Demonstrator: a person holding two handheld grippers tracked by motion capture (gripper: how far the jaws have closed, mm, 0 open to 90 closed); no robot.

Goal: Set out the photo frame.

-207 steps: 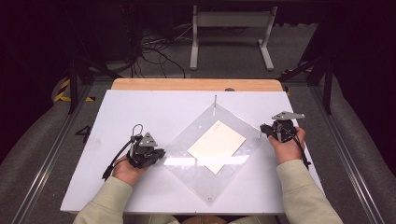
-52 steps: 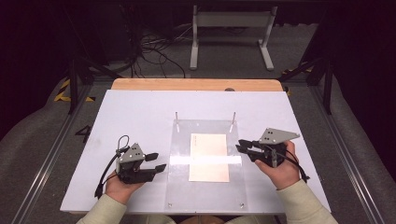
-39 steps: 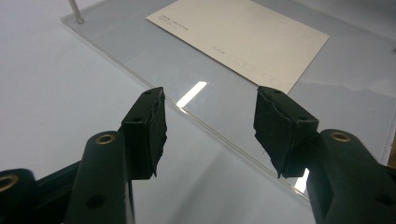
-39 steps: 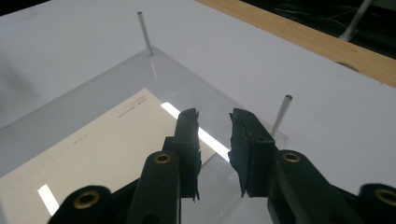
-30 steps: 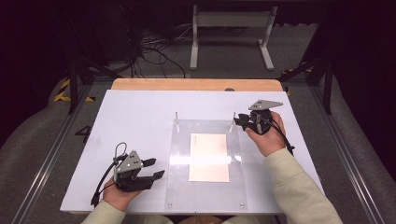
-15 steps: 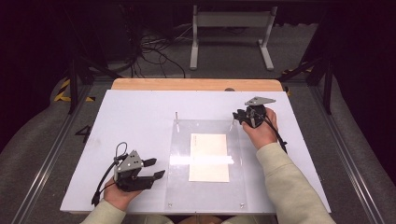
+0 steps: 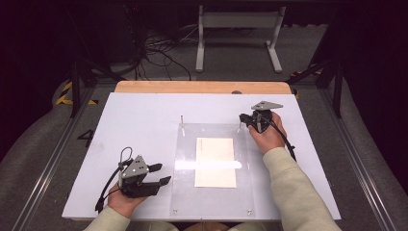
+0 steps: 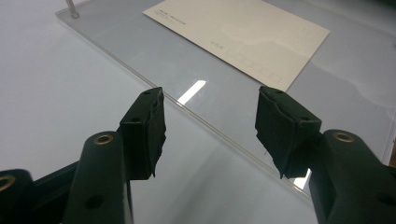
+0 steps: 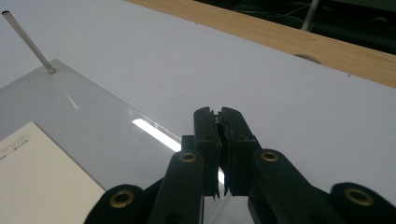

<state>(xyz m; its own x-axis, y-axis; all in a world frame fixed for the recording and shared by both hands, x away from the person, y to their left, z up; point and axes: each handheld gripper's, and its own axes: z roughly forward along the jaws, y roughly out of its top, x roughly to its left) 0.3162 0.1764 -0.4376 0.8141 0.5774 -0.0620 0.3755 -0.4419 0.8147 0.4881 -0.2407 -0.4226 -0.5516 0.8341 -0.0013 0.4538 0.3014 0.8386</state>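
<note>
A cream paper card (image 7: 215, 162) lies flat in the middle of the high view, on a clear see-through plastic sheet (image 7: 187, 192) with thin pins at its corners, and the sheet rests on the white table (image 7: 139, 120). At the sheet's upper right corner, the right gripper (image 7: 242, 118) has its black fingers (image 9: 205, 140) pressed together; whether they pinch the pin there cannot be told. At the lower left of the frame, just beside the sheet's left edge, the left gripper (image 7: 161, 174) has its fingers (image 8: 144, 130) spread wide apart and holds nothing.
</note>
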